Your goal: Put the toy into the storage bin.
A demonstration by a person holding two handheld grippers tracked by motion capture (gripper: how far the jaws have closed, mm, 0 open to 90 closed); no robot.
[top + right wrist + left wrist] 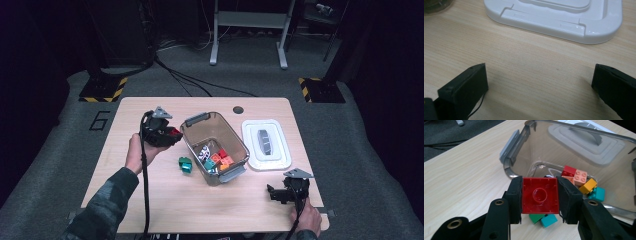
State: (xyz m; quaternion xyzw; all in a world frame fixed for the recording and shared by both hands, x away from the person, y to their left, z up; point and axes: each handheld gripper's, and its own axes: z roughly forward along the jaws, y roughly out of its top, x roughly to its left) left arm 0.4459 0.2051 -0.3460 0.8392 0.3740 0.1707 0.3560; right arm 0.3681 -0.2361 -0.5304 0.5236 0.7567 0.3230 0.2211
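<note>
The open storage bin (215,146) stands mid-worktop (150,200), with several toy bricks (219,159) lying in it. Its lid (266,145) lies just right of the bin. Left of the bin, near its front corner, two bricks (185,165) lie together on the worktop. One brick (539,195) hangs above the bin's left rim.

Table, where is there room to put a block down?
Bare wood lies between the right gripper and the green blocks, and left of the left gripper. It's crowded around the bin and white lid.
</note>
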